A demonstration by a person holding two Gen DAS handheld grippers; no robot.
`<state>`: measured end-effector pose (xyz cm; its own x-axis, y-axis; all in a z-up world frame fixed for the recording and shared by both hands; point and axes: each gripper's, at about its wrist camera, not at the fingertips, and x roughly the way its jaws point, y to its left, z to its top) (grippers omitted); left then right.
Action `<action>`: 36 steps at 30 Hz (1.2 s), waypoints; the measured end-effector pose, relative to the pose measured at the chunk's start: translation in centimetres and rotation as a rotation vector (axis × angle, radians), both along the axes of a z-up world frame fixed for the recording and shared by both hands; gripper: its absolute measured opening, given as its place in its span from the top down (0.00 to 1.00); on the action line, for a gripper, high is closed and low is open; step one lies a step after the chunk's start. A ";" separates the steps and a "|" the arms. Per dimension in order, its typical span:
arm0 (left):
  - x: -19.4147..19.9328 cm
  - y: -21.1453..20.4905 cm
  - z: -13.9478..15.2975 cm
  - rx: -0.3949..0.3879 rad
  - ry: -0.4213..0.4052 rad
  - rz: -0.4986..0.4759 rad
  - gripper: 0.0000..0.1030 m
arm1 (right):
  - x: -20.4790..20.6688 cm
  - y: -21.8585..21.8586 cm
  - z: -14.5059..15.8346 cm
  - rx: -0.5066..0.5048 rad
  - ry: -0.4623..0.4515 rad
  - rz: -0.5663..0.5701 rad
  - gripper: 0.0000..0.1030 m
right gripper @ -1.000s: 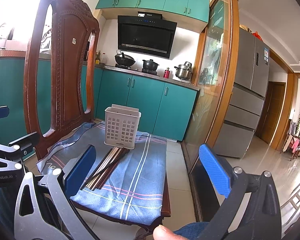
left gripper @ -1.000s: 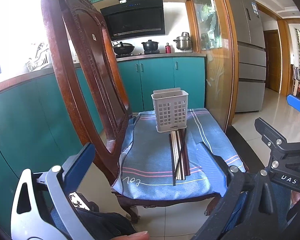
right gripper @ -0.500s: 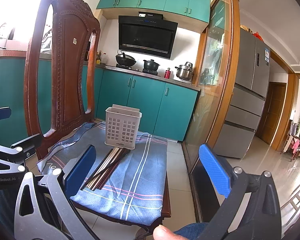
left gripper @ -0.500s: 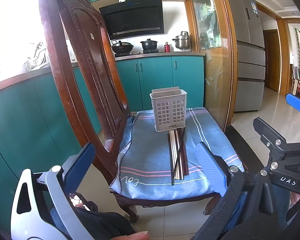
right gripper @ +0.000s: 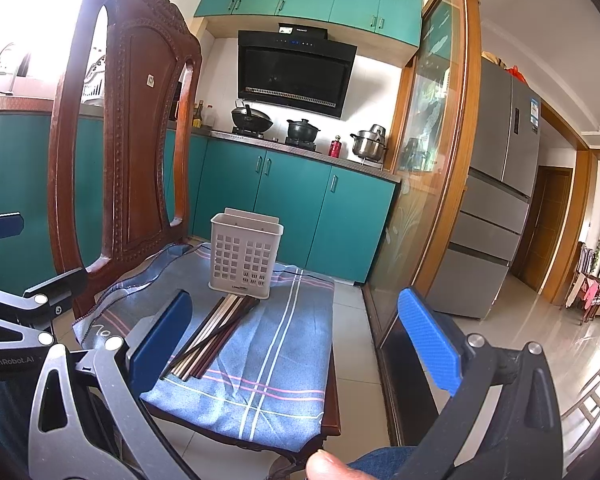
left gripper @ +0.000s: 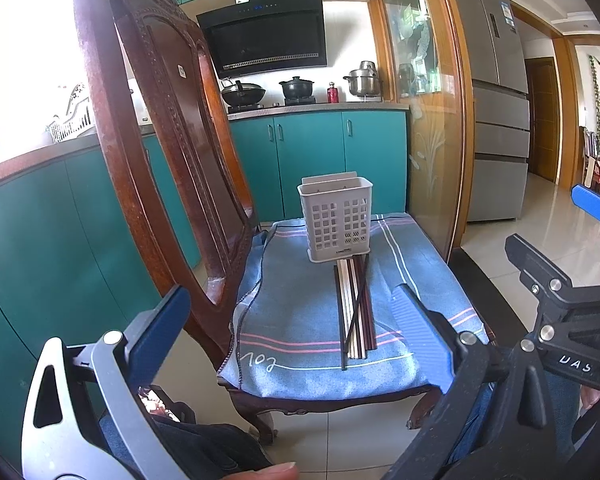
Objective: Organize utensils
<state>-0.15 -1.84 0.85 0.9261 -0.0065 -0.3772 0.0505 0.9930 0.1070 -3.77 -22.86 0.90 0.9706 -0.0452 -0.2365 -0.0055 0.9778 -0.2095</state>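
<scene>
A bundle of chopsticks point(left gripper: 354, 312) lies mid-seat on the blue cloth point(left gripper: 292, 320), far ends touching the upright white holder point(left gripper: 336, 216) near the chair's point(left gripper: 156, 128) far edge. Left gripper point(left gripper: 296, 328) and right gripper point(right gripper: 296, 340) hover before the front edge, jaws spread wide, empty.

One white slotted holder point(left gripper: 335, 218) on one blue cloth point(left gripper: 300, 320), over one wooden chair point(left gripper: 168, 128). One bundle of chopsticks point(left gripper: 354, 308), exact count unclear. Three pots point(right gripper: 302, 130) on the far table.
</scene>
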 end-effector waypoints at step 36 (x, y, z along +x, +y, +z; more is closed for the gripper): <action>9.1 -0.1 -11.1 -0.024 0.372 -0.076 0.03 | 19.5 -2.2 -7.9 0.148 0.547 -0.028 0.31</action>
